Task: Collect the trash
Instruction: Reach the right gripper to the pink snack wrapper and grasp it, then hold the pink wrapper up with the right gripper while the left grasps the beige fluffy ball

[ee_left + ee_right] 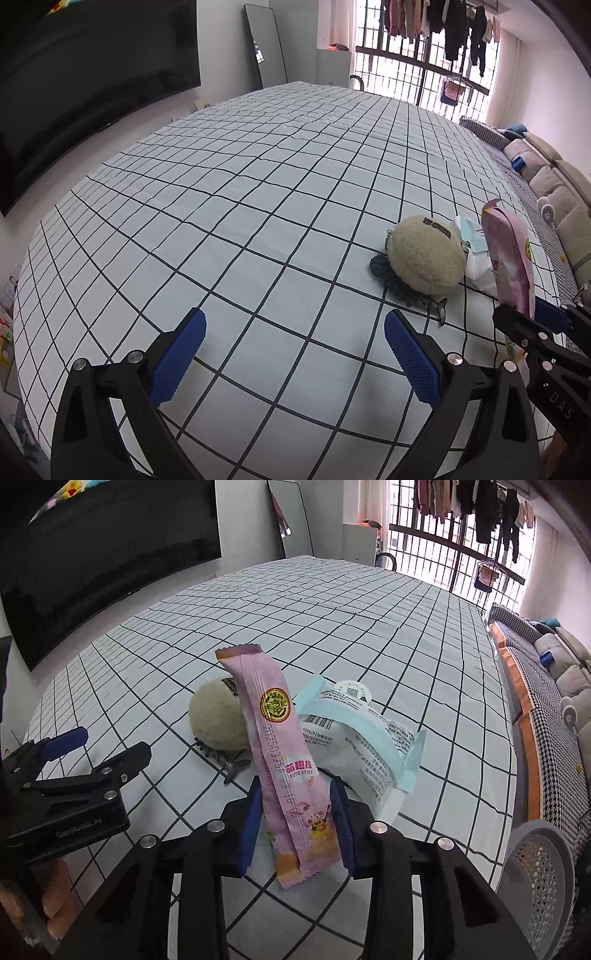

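A long pink snack wrapper stands upright between the blue pads of my right gripper, which is shut on its lower part. In the left wrist view the same pink wrapper rises from the right gripper at the right edge. Behind it, a white and light-blue packet lies on the checkered tablecloth. My left gripper hangs open over bare cloth with nothing between its fingers, to the left of the right gripper.
A beige fluffy round pouch rests on a black hair claw clip next to the packet. A grey mesh bin stands off the table's right edge. A sofa lines the right wall and a dark TV the left.
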`<state>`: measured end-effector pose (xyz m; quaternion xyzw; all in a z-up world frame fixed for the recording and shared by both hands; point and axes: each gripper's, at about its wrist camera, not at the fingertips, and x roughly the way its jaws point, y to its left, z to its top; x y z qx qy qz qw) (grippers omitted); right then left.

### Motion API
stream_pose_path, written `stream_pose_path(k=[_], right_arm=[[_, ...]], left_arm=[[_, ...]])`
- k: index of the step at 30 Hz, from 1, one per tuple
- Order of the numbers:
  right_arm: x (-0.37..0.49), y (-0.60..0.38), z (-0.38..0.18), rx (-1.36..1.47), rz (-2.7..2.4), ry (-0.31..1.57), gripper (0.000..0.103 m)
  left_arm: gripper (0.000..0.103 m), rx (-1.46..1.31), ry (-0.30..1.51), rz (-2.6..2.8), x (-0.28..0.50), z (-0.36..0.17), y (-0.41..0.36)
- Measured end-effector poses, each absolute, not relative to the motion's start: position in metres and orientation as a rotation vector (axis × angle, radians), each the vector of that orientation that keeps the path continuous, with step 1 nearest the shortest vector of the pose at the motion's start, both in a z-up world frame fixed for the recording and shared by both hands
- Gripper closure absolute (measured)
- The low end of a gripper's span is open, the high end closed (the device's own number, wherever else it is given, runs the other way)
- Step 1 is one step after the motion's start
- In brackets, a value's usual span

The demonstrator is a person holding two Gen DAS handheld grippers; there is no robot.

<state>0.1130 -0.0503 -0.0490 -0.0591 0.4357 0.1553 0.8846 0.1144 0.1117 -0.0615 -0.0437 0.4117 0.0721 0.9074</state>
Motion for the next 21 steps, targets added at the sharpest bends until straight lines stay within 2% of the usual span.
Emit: stream_pose_path(k=[21], right_arm=[[0.032, -0.147, -0.037, 0.120, 0.162, 0.849, 0.068]], left_arm=[[0.006, 0.032, 0.796, 0.076, 0.099, -0.028, 0.081]])
